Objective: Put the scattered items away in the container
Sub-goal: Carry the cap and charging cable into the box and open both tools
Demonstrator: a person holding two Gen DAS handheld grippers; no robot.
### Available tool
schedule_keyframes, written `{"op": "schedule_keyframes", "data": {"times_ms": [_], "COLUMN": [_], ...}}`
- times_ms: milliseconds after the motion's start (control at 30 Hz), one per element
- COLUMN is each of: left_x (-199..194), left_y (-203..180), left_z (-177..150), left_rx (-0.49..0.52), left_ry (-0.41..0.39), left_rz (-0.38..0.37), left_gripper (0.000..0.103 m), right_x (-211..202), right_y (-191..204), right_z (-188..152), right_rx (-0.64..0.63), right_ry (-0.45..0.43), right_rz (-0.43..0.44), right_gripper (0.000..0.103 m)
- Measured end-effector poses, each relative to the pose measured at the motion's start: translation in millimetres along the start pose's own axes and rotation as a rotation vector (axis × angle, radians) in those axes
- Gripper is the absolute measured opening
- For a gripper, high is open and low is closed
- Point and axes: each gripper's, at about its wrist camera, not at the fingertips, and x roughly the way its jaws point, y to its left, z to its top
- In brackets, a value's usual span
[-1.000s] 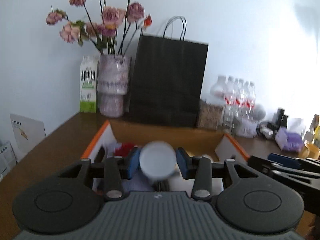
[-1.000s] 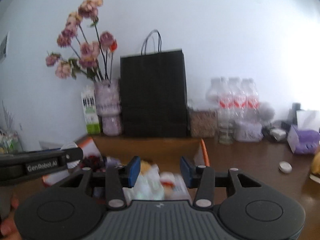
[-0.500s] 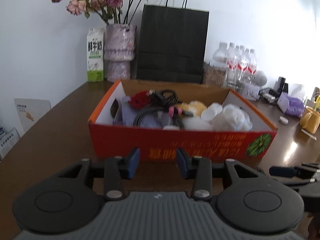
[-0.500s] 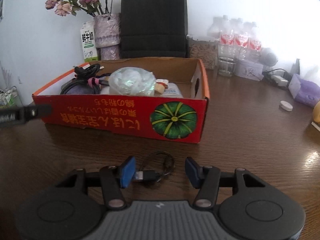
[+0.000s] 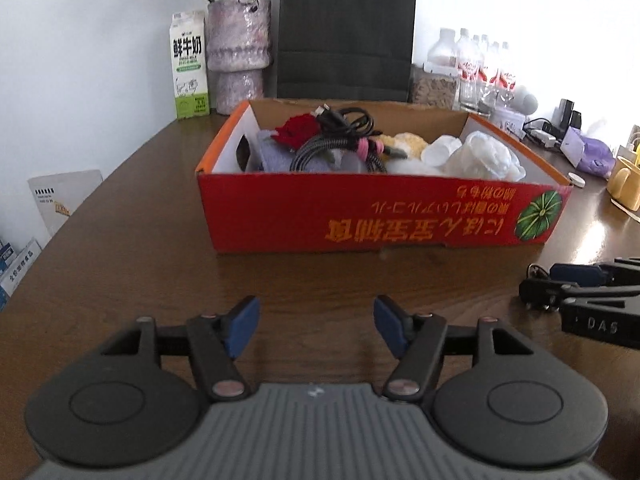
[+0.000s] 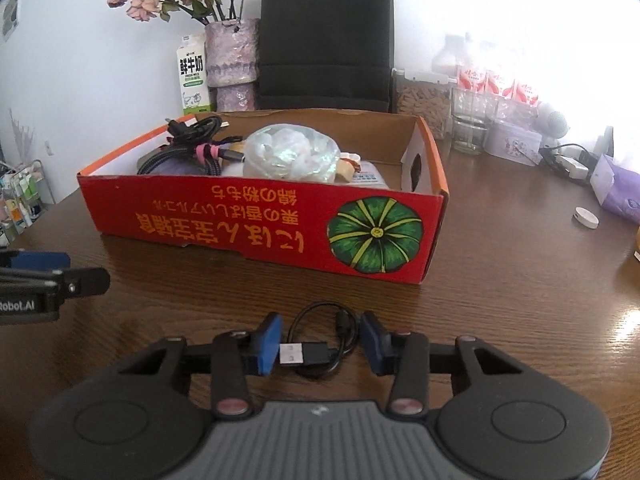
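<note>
Right wrist view shows a short black USB cable (image 6: pixel 320 350), coiled in a small loop with its silver plug pointing left, lying on the brown wooden table (image 6: pixel 520 300) just in front of the red cardboard box (image 6: pixel 256 228). The right gripper (image 6: pixel 320 346) straddles it: its blue pads sit either side of the coil and the jaws are closing, the left pad right at the plug's tip, though contact with the cable cannot be confirmed, so it counts as not yet gripped. The box, printed with yellow characters and a green pumpkin, already contains a bundle of braided cables (image 6: pixel 188 152) tied with a pink strap, a crumpled clear plastic bag (image 6: pixel 292 156) and other small items. Seen from the left wrist, the left gripper (image 5: pixel 316 330) hovers over bare tabletop before the box's long side, jaws opening with nothing between them; a red fabric rose (image 5: pixel 298 130) and a white cup (image 5: pixel 442 150) also lie in the box. Behind the box stand a milk carton (image 5: pixel 190 66), a purple vase (image 5: pixel 238 56) of dried flowers, a black paper bag (image 5: pixel 346 30), water bottles (image 5: pixel 476 64) and, at right, a purple tissue pack (image 5: pixel 592 154).
</note>
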Motion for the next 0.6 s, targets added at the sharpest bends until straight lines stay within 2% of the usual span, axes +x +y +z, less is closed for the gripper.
{"op": "schedule_keyframes", "data": {"times_ms": [100,300,600], "left_x": [-2,-7,-15], "left_y": [6,30,33], "left_z": [0,16,23], "left_rx": [-0.025,-0.143,-0.143], "left_ry": [-0.007,-0.013,-0.022], "left_rz": [-0.025,-0.058,-0.033], "left_gripper": [0.067,0.066,0.063], "right_x": [-4,-10,-16], "right_y": [-1,-1,-1], "right_z": [0,1,0], "right_rx": [0.005,0.012,0.013], "right_ry": [-0.013,-0.032,-0.05], "right_rz": [0.006,0.01,0.023], "right_gripper": [0.041,0.041,0.041]}}
